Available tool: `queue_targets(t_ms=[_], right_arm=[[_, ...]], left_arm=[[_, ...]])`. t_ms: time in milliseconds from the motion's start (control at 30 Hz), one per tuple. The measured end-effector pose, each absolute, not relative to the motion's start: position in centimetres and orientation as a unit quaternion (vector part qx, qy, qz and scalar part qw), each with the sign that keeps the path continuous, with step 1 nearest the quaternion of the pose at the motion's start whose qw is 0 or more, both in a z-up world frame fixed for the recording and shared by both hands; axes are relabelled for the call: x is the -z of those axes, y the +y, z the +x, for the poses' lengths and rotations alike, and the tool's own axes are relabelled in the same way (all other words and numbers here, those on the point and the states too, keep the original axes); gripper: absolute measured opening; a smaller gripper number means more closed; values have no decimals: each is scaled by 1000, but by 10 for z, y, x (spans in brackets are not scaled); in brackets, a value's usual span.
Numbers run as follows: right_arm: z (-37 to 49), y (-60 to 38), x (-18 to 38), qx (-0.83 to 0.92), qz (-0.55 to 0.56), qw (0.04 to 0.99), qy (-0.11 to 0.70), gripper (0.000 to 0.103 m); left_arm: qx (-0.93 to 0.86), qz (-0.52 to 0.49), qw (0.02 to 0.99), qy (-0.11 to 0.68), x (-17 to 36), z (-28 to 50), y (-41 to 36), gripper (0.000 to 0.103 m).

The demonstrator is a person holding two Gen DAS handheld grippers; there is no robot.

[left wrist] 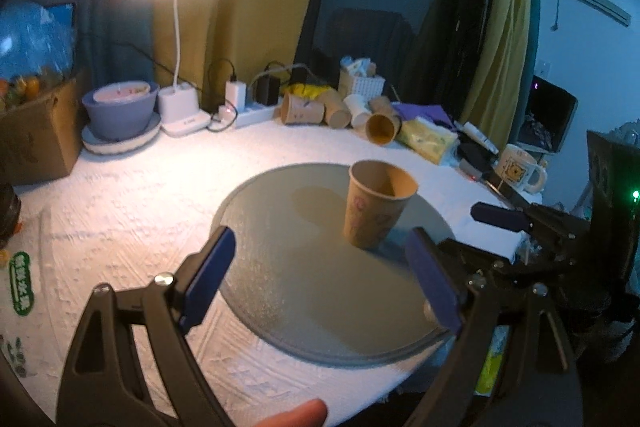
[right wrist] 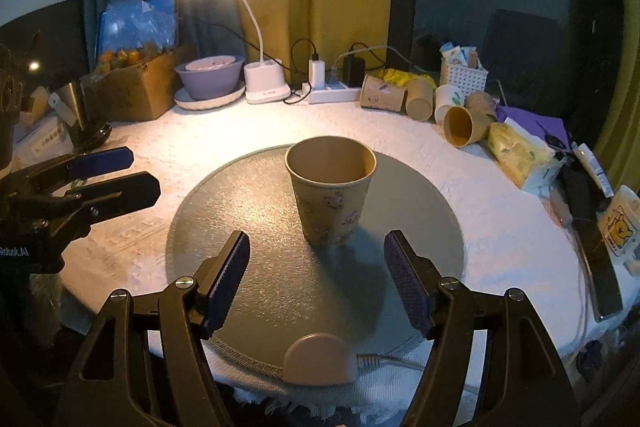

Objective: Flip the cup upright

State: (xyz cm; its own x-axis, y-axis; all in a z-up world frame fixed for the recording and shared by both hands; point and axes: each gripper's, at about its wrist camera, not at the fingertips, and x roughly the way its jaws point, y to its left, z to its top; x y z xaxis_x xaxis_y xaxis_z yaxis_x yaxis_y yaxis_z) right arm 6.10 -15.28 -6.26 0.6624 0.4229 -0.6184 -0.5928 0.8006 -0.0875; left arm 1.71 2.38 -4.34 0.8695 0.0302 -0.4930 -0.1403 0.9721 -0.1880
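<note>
A brown paper cup (left wrist: 376, 205) with small cartoon prints stands upright, mouth up, on a round grey mat (left wrist: 280, 267). It also shows in the right wrist view (right wrist: 330, 191), on the mat (right wrist: 240, 227). My left gripper (left wrist: 320, 279) is open and empty, a little short of the cup and to its left. My right gripper (right wrist: 318, 279) is open and empty, just in front of the cup, not touching it. Each gripper shows at the edge of the other's view: the right one (left wrist: 480, 231), the left one (right wrist: 128, 175).
A lit desk lamp (right wrist: 256, 27), a purple bowl (right wrist: 210, 75), a power strip (right wrist: 332, 91) and a cardboard box (right wrist: 132, 87) line the back. Several paper cups (right wrist: 440, 107) lie on their sides at the back right, next to a yellow tissue pack (right wrist: 520, 151) and a mug (left wrist: 518, 169).
</note>
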Motion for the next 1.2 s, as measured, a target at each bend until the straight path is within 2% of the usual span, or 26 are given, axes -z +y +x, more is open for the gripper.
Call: queue_targets(t_ms=[967,1200], right_arm=[[7,-172,-13,-261,-109,932,226,73],[-5,-184,-28,-238,-82,946,205,73]], left_arm=[[-49,-65,988,129,-30,-38,1,90],[-50,-62,992,94,-43,-58,-1,95]])
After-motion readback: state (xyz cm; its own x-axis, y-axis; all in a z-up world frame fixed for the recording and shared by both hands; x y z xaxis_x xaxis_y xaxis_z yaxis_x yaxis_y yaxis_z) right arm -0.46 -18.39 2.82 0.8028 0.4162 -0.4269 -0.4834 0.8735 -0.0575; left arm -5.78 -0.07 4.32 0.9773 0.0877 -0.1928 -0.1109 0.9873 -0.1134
